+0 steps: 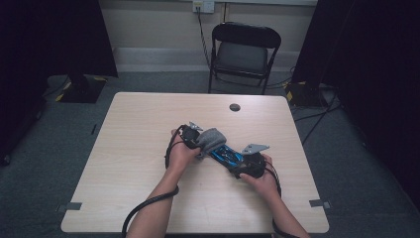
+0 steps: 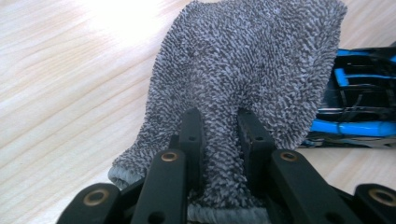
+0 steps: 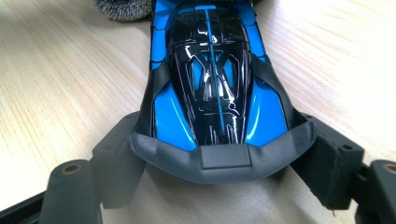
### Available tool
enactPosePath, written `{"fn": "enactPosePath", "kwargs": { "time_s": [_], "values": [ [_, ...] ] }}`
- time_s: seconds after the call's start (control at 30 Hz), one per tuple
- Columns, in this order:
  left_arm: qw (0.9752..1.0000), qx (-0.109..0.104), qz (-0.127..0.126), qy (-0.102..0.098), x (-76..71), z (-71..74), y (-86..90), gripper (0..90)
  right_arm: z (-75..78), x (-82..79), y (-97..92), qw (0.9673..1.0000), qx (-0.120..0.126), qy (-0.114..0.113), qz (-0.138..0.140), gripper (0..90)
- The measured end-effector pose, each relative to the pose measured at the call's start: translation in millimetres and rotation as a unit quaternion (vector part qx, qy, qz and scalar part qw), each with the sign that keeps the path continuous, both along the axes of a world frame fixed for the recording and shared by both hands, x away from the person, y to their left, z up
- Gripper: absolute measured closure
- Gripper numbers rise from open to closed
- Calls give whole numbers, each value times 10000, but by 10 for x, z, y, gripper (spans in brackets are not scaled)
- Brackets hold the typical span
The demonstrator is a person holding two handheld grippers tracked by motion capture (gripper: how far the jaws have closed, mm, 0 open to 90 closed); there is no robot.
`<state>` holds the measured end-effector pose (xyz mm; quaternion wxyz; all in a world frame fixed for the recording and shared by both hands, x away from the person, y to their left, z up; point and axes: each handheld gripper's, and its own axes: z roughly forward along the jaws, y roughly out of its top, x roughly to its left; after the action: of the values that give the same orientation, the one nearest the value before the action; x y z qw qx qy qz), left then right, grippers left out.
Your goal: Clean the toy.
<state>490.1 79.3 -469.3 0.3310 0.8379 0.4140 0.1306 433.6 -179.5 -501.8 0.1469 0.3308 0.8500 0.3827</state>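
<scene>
Toy car (image 3: 212, 79), blue and black and glossy, lies near the middle of the table (image 1: 138, 198), with its dark rear end clamped between the wide-set jaws of the right gripper (image 3: 219, 163). The left gripper (image 2: 219, 140) has its jaws closed tight on a fold of a grey fluffy cloth (image 2: 247, 65), which hangs over the far end of the car and rests against it.

The job in hand looks like wiping the car with the cloth. The main risk is the hold on the car: the jaws grip only its tail, on a smooth tapered shell, so a firm sideways rub could twist the car out of the hold or tip its nose up. Pressing too hard could push the car back through the jaws. The cloth is pinched by a small fold only, so a snag on the car's ridges might pull it free. How much of the car the cloth covers is hard to judge from the high view, so part of the body may be missed.
</scene>
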Motion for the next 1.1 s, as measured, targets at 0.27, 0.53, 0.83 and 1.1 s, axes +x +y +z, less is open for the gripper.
{"fn": "enactPosePath", "kwargs": {
  "time_s": [0.27, 0.53, 0.83, 1.1],
  "values": [
    [9999, 78, 94, -45, 16, 0, 69, 747, 0, 0, 0, 10000, 1, 2, -1, 236],
    [9995, 136, 281, -61, 27, 22, 212, 749, 0, 0, 0, 10000, 1, 2, -1, 236],
    [9988, 36, 467, -136, -26, 86, 391, 749, 0, 1, 0, 10000, 1, 2, 0, 236],
    [9989, -124, 350, -299, -135, 233, 452, 749, 0, 1, -1, 10000, 2, 5, 3, 236]
  ]
}}
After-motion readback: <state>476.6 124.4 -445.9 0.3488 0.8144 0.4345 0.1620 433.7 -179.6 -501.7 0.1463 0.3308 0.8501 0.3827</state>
